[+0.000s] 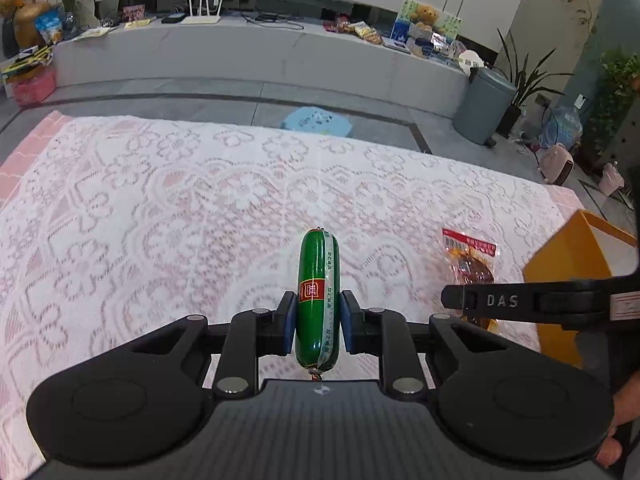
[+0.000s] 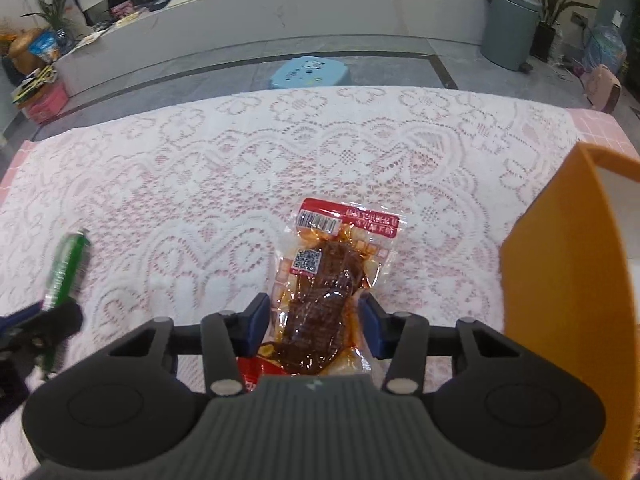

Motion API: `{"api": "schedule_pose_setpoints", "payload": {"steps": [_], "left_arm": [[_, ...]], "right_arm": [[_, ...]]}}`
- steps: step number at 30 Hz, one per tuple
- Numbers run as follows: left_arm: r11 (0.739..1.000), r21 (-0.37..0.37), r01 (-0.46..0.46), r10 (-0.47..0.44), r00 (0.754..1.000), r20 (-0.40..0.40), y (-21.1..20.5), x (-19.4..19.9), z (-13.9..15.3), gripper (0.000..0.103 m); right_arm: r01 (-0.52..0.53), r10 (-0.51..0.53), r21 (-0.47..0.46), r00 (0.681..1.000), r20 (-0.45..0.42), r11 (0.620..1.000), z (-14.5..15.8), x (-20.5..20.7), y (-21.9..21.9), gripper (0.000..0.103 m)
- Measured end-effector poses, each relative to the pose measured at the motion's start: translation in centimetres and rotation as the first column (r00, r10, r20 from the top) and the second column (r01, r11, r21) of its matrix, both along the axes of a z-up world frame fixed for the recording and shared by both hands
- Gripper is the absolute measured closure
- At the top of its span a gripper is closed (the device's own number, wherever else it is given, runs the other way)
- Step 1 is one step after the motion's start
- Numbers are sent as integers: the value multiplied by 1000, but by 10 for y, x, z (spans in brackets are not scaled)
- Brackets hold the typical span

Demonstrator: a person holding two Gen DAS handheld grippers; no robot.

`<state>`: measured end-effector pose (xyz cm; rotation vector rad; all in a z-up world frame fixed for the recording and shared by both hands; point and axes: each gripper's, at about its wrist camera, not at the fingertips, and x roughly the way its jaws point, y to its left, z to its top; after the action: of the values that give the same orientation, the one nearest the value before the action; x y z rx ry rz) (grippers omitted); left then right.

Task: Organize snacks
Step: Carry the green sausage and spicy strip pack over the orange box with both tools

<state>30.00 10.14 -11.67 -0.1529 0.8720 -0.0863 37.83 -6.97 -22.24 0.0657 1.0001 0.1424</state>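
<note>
Hidden parts first: the bottom end of the green sausage [image 1: 318, 300] sinks behind the left gripper [image 1: 318, 322] body, only a crimped tip peeking out. The near end of the clear snack pouch [image 2: 324, 284] is cut off by the right gripper [image 2: 314, 320] housing. The orange box [image 2: 572, 292] runs off the right edge in both views; its inside is barely visible, pale. In the right wrist view the sausage is blurred at far left, with the left gripper only a dark smear.

Sausage: smooth glossy plastic casing, a rounded cylinder with a red square label and a pale printed seam. Its long axis runs straight away from the camera, along the fingers [image 1: 289, 322], far tip raised over the worktop [image 1: 160, 208]. The blue pads are pinching it on both sides.

Pouch: flat, crinkly transparent film with a red header, barcode and QR sticker, dark brown saucy meat inside. Its long axis also points away from the camera, red header at the far end. It sits between the right fingers [image 2: 256, 322], whose pads touch its edges; a firm pinch is hard to confirm.

The worktop carries white floral lace over pink cloth. The box stands just right of the pouch.
</note>
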Motion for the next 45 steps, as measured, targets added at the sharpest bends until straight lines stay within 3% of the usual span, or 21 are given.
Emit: {"api": "schedule_pose_setpoints", "payload": {"steps": [10, 21, 27, 32, 39, 45], "left_arm": [[999, -31, 20, -20, 1000, 14, -25, -35, 41, 78], [987, -124, 103, -103, 995, 13, -66, -77, 79, 78], [969, -157, 192, -191, 981, 24, -113, -87, 86, 78], [936, -170, 308, -309, 951, 23, -166, -88, 86, 78], [880, -192, 434, -446, 894, -24, -236, -73, 71, 78], [867, -135, 479, -492, 866, -85, -272, -49, 52, 78]], "right_arm": [[-174, 173, 75, 985, 24, 982, 51, -60, -18, 57], [-245, 242, 161, 969, 36, 956, 97, -122, -75, 58], [-259, 252, 95, 964, 81, 961, 121, -150, -122, 58], [-258, 256, 6, 963, 86, 966, 130, -164, -168, 58], [-241, 246, -99, 968, 41, 965, 110, -165, -224, 58], [-253, 258, -170, 966, 7, 952, 85, -145, -249, 58]]}}
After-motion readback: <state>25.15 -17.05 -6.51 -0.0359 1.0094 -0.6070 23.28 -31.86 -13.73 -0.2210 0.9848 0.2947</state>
